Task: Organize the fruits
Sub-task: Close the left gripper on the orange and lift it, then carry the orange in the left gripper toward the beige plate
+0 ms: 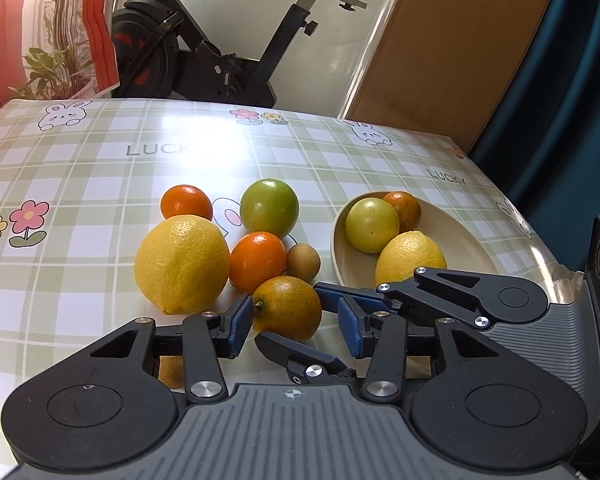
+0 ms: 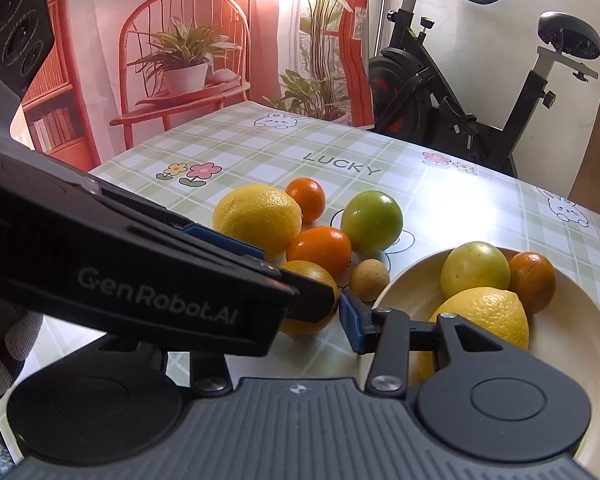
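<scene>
Lemon: the big lemon point(image 1: 182, 264) lies farthest left on the table point(image 1: 100, 168), touching a tangerine point(image 1: 186, 201) behind it. It is loose and probably waiting its turn.

Pile: a second tangerine point(image 1: 257, 261), a green fruit point(image 1: 269, 208) and a small brown fruit point(image 1: 303, 263) sit bunched together (close enough that a careless reach would nudge a neighbour).

Left tongs: your left gripper point(image 1: 294, 326) straddles the orange point(image 1: 288, 304) at the near edge of the pile. Its jaws are narrow. The left pad meets the stem end and the right pad stands just clear, so nothing is clamped yet. Taking the nearest fruit makes sense, since it comes away without disturbing the others.

Orange: it rests on the table, near the bowl. The skin is mottled, yellow-orange with a greenish cast and a dark stem nub pointing left. It is round and dimpled, so it will likely roll if pushed from one side only.

Right tongs: your right gripper point(image 1: 289, 316) reaches in from the right across the same orange, one finger behind it and one in front. You cannot tell from either view whether it pinches.

Bowl: the cream bowl point(image 1: 460, 240) holds a yellow-green fruit point(image 1: 372, 224), a dark orange point(image 1: 404, 210) and a second lemon point(image 1: 410, 254). These are crowded to its left, leaving room on the right for the next one.
</scene>
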`<state>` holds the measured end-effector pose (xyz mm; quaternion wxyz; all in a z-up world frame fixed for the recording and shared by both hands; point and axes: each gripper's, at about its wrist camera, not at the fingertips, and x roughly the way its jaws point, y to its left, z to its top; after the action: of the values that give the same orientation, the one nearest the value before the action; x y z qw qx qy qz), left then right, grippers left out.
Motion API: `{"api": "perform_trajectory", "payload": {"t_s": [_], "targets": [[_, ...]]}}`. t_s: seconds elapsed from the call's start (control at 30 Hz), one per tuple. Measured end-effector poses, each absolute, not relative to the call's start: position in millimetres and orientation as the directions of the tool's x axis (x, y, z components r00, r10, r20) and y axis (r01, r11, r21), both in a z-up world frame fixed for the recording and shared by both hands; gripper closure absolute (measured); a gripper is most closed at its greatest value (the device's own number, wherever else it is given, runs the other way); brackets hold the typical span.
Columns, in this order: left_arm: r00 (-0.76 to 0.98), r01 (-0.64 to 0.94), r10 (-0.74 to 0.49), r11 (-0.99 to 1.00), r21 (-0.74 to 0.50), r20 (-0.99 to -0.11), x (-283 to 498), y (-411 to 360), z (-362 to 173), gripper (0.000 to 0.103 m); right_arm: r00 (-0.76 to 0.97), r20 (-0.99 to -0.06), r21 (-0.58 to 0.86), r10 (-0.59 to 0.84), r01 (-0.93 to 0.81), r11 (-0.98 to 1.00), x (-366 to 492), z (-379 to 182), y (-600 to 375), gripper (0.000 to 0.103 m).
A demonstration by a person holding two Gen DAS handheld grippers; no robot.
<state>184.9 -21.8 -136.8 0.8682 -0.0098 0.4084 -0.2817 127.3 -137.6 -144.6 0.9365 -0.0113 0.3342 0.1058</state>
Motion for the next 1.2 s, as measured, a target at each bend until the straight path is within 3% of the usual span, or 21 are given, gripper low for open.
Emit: {"api": "perform_trajectory", "payload": {"t_s": [0.1, 0.2, 0.43, 1.2], "targets": [[0.514, 0.475, -0.484, 0.848, -0.235, -0.708, 184.7, -20.0, -136.2, 0.067, 0.754, -0.628, 0.069, 0.195, -0.195, 0.978, 126.1, -144.2, -139.9, 0.057], [0.499, 0.483, -0.496, 0.840, -0.248, -0.710, 184.2, -16.3, -134.3, 0.069, 0.753, -0.626, 0.110, 0.204, -0.174, 0.979, 123.2, -143.8, -144.5, 0.058], [0.500, 0.510, -0.485, 0.834, -0.208, -0.717, 170.8, -19.0, -133.8, 0.069, 0.743, -0.624, 0.190, 0.241, -0.155, 0.969, 110.3, -141.1, -152.6, 0.058], [0.516, 0.508, -0.478, 0.839, -0.195, -0.710, 154.1, -23.7, -130.3, 0.067, 0.746, -0.621, 0.190, 0.239, -0.153, 0.970, 99.3, -137.2, -151.5, 0.058]]}}
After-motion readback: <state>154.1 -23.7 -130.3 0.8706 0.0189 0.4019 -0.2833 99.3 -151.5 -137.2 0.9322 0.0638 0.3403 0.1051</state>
